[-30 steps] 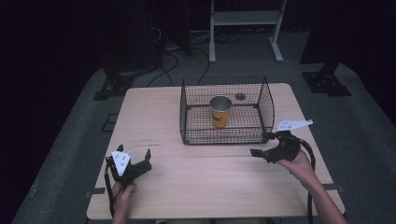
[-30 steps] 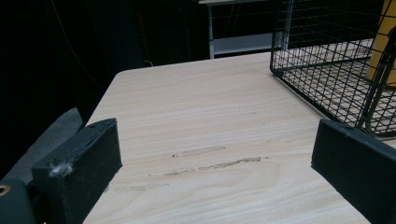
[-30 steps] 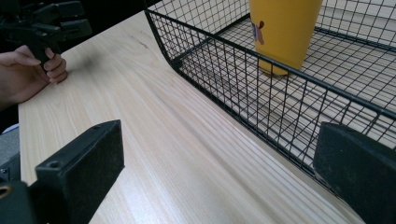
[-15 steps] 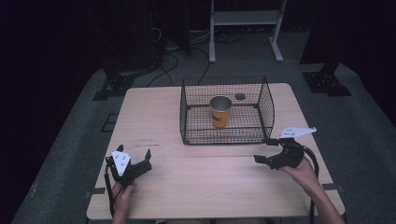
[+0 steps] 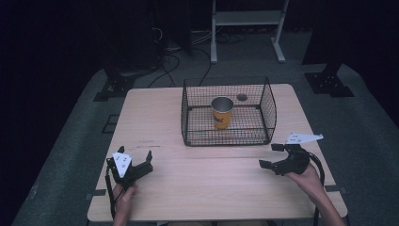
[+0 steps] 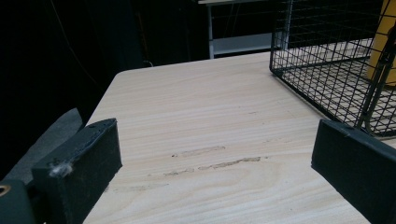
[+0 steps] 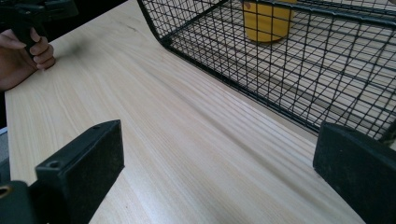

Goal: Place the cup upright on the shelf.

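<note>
A black wire basket [image 5: 226, 137] stands on the far middle of the wooden table [image 5: 155, 113]. A yellow cup [image 5: 222, 113] with a metal rim stands upright inside it. My left gripper [image 5: 135, 153] rests near the front left edge, open with nothing between its jaws. My right gripper [image 5: 269, 155] sits at the front right, just short of the basket's near right corner, open and holding nothing. The left gripper view shows its open jaws [image 6: 215, 154] over bare wood, the basket [image 6: 327, 79] and cup [image 6: 385, 42] to the right. Beyond the open jaws [image 7: 219, 163] in the right gripper view are the basket [image 7: 280, 70] and cup [image 7: 268, 18].
A small dark round spot [image 5: 242, 97] lies on the table behind the basket. The person's other hand [image 7: 23, 56] shows far off in the right gripper view. Past the table are a white frame [image 5: 247, 19], floor cables [image 5: 169, 47] and dark stand bases [image 5: 329, 82].
My right gripper has drawn back from the basket, a little toward the person and to the right. The left gripper, basket and cup have not moved.
</note>
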`<state>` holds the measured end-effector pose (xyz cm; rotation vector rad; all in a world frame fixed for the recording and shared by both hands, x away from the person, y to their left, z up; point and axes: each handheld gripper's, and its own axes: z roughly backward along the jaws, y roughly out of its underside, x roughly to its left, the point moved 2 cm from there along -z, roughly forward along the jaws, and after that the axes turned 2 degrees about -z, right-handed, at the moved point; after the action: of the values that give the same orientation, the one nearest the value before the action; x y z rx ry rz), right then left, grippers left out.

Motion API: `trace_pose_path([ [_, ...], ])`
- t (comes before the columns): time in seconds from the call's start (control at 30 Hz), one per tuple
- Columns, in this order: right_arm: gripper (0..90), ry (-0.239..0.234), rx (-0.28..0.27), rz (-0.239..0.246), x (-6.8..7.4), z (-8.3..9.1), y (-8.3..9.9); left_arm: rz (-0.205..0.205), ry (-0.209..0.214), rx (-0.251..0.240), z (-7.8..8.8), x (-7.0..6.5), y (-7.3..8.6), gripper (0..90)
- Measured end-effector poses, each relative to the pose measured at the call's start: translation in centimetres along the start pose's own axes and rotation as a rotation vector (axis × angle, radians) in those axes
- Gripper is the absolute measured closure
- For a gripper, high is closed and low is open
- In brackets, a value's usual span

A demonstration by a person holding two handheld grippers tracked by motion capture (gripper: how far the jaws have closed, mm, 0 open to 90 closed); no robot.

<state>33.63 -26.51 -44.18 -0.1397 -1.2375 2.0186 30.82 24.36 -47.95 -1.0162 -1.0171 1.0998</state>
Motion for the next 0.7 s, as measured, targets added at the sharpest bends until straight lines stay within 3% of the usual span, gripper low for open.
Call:
trace_pose_path([
  [0.47, 1.4, 0.01, -0.033, -0.052, -0.6, 0.7, 1.8, -0.001, 0.0, -0.001, 0.0, 0.0, 0.0, 0.8],
  [0.7, 1.4, 0.027, -0.049, -0.046, -0.3, 1.0, 2.5, -0.004, -0.001, -0.001, 0.0, -0.1, 0.0, 0.8],
])
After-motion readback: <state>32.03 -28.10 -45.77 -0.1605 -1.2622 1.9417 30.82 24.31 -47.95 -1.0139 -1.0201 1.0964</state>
